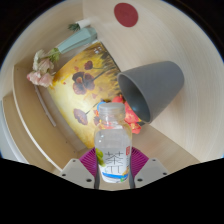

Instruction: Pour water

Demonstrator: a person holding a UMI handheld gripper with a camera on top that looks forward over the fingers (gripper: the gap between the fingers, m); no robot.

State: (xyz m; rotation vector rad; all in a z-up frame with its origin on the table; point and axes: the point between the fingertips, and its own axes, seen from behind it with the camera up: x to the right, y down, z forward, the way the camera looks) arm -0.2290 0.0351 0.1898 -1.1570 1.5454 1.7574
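A clear plastic water bottle [112, 145] with a white cap and a label with green characters stands upright between my fingers. Both magenta pads [92, 160] press on its sides, so my gripper [113, 165] is shut on it. Just beyond the bottle and to the right, a grey cup [152, 86] shows tilted, its open mouth facing the bottle. The cup sits by the edge of a yellow floral cloth [80, 85]. I cannot see whether the cup holds water.
The yellow cloth with dark flowers covers a light wooden table [185, 45]. A red round disc [125, 14] lies far beyond the cup. Pale flowers [42, 70] and a teal object [72, 42] lie at the far left.
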